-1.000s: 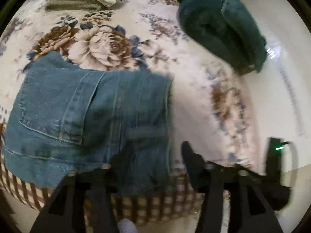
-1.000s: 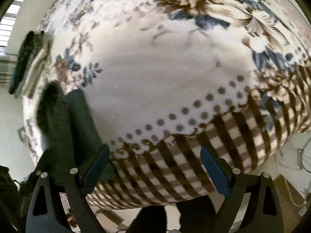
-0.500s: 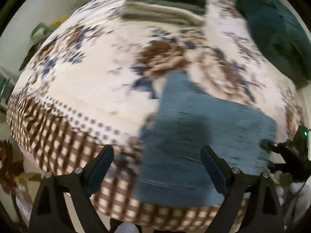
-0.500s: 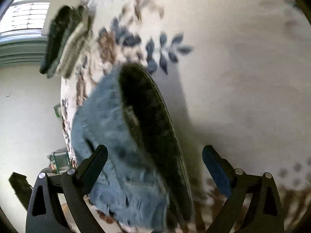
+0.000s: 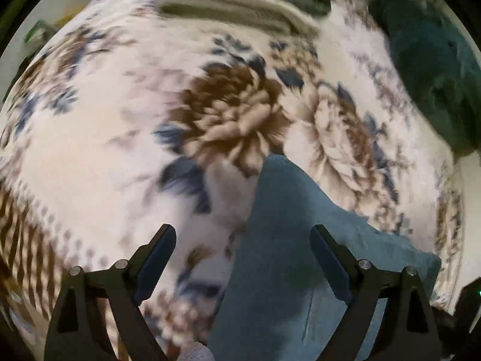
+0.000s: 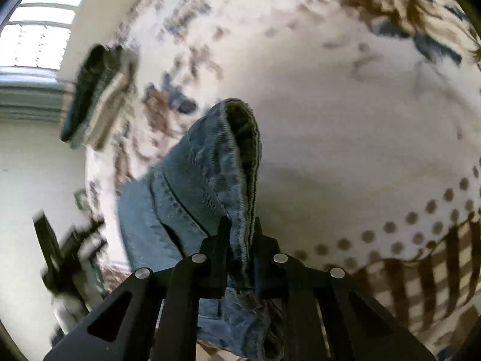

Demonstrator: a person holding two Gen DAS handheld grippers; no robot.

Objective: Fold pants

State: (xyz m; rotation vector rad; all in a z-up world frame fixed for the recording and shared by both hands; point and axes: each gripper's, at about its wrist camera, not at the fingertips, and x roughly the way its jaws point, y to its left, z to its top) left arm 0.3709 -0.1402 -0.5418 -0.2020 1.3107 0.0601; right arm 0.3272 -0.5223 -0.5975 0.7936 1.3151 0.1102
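Right gripper (image 6: 240,234): fingers pinched on a raised fold of the jeans (image 6: 207,177), lifted off the floral bed cover (image 6: 345,105). Left gripper (image 5: 243,252): fingers spread, empty, jeans (image 5: 288,258) beneath and between them.

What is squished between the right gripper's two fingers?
In the right wrist view, the edge of the blue jeans sits pinched in the right gripper, above the flowery blanket.

Daylight from the window (image 6: 36,39) left of the floral bedspread (image 6: 345,105) glares white, the bedspread itself evenly bright though motion-blurred in both views, its far edge bent by fisheye into dark corners, while the jeans (image 6: 210,174) stay sharp and shadow its right.
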